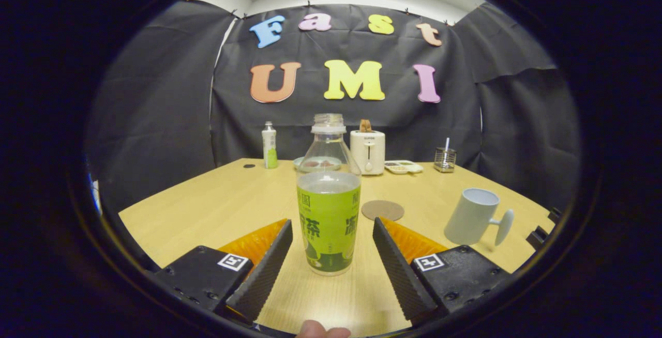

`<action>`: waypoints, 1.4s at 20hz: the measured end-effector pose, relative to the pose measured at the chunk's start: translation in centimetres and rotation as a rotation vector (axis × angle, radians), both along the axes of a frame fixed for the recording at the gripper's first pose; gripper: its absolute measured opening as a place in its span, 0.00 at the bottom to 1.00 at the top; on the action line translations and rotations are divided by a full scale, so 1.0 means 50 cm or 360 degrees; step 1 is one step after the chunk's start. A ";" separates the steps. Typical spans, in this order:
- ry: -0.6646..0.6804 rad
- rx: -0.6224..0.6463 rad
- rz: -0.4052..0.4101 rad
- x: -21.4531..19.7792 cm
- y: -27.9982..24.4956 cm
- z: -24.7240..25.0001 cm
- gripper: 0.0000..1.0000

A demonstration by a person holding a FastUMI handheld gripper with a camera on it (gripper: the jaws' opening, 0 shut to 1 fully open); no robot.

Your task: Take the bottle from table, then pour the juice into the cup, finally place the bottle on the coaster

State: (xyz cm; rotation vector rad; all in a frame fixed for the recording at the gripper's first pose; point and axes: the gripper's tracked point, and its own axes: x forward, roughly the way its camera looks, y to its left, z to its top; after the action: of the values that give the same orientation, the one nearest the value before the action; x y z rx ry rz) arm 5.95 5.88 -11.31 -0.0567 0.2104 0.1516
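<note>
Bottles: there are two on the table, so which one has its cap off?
The green-labelled bottle standing between the open gripper fingers is uncapped; the small bottle by the back wall looks capped.

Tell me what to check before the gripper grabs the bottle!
1. Gripper open wide enough: ok, gaps show on both sides of the bottle.
2. Bottle between the fingers: ok, it stands centred, not yet touched.
3. Bottle upright on the table: ok.
4. Bottle cap off for pouring: ok, the neck looks open.
5. Cup ready to fill: ok, it stands mouth up, beyond the right finger.
6. Coaster free: ok, nothing sits on it, just behind the bottle.
</note>
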 end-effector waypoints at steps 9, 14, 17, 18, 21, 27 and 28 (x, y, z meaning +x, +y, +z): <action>0.0068 -0.0045 -0.0003 0.049 0.016 -0.021 0.99; 0.0104 -0.0027 0.0003 0.055 0.010 -0.024 0.82; 0.0152 -0.0001 -0.0024 0.053 0.004 -0.011 0.80; 0.0160 0.0033 -0.0019 0.056 0.008 -0.003 0.79; 0.0165 0.0138 -0.0013 0.054 0.014 0.036 0.78; 0.0214 0.0487 -0.0098 0.070 -0.014 0.110 0.76; 0.0215 0.0591 -0.0092 0.074 -0.014 0.124 0.76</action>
State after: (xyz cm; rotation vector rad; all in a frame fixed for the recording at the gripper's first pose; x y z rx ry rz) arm 9.65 5.19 -5.09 0.3295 0.3156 0.1350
